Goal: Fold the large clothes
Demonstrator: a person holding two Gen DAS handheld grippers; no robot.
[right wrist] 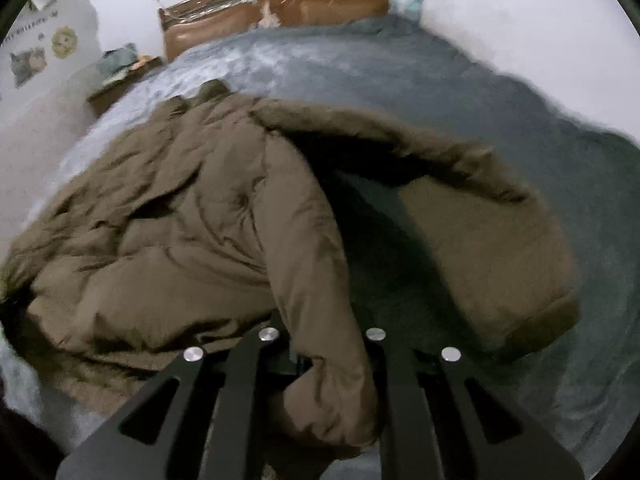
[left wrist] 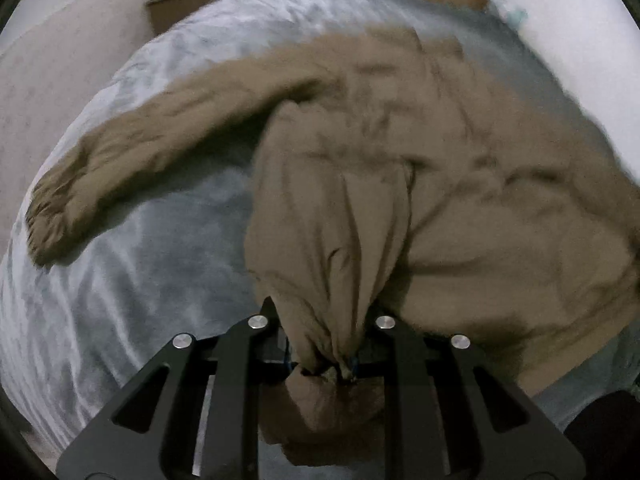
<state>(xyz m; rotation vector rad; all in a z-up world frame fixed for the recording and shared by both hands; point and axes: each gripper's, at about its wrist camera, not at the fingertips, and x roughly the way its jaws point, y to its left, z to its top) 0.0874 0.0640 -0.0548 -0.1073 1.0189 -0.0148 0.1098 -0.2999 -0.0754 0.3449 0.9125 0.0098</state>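
Observation:
A large olive-brown padded jacket point(left wrist: 460, 168) lies spread on a grey-blue bed cover point(left wrist: 140, 264). In the left wrist view one sleeve point(left wrist: 120, 160) stretches out to the left, its cuff near the bed's edge. My left gripper point(left wrist: 324, 364) is shut on a bunched fold of the jacket's edge, lifted so the fabric hangs taut. In the right wrist view the jacket point(right wrist: 168, 224) fills the left half, with the other sleeve point(right wrist: 480, 248) draped to the right. My right gripper point(right wrist: 320, 364) is shut on a fold of the jacket. The fingertips are hidden by fabric in both views.
A brown headboard point(right wrist: 280, 4) stands at the far end of the bed. A low bedside table point(right wrist: 120, 76) with clutter sits left of the bed. White walls close in on the right point(right wrist: 520, 20). The bed cover point(right wrist: 500, 92) stretches bare to the right.

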